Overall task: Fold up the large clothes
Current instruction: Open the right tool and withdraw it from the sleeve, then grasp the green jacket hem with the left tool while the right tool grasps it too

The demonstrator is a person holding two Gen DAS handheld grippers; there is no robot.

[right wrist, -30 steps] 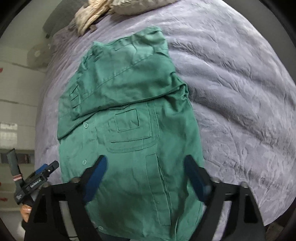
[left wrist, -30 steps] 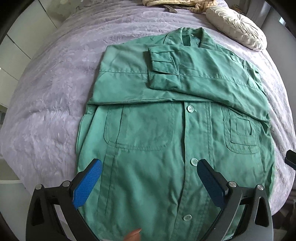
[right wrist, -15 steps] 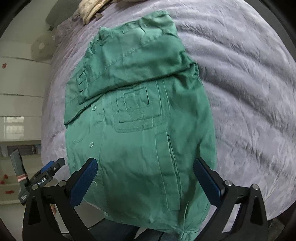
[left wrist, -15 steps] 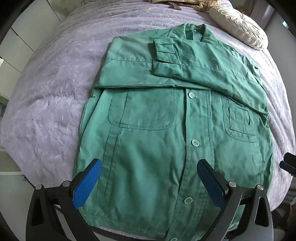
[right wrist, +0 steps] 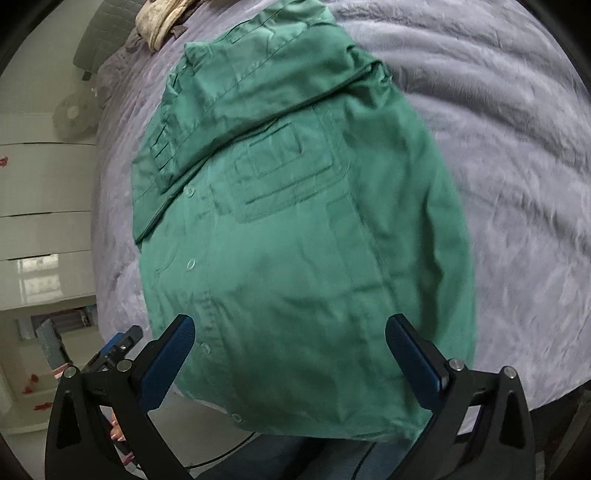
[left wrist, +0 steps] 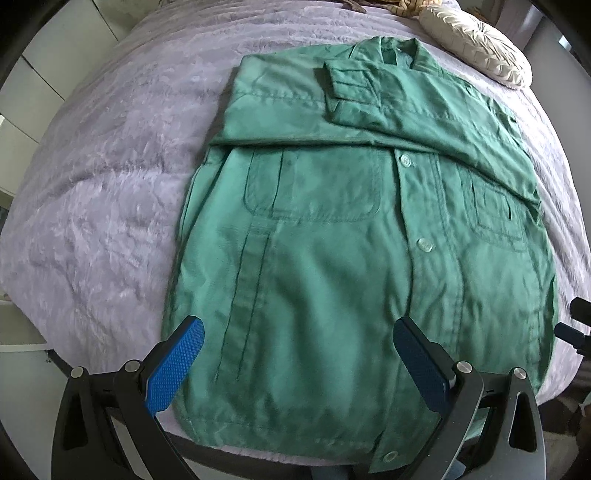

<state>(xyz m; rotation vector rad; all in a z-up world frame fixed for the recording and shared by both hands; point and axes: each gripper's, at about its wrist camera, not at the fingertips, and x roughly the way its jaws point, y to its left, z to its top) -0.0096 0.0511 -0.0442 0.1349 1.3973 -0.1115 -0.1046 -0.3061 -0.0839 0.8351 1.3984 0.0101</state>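
A large green button-up jacket (left wrist: 332, 229) lies flat, front up, on the bed, with both sleeves folded across its chest. Its hem hangs near the bed's front edge. My left gripper (left wrist: 295, 354) is open and empty, held above the hem's left part. My right gripper (right wrist: 291, 350) is open and empty above the jacket (right wrist: 295, 240) at its lower right part. The left gripper's tip (right wrist: 118, 347) shows at the lower left of the right wrist view.
A purple-grey fuzzy bedspread (left wrist: 110, 166) covers the bed. A cream round pillow (left wrist: 476, 44) and a beige cloth (right wrist: 159, 18) lie at the head. White drawers (right wrist: 40, 199) stand left of the bed.
Both grippers have pulled back toward the bed's front edge, so the jacket's hem has come into view. Both stay open and empty. The jacket has not moved.
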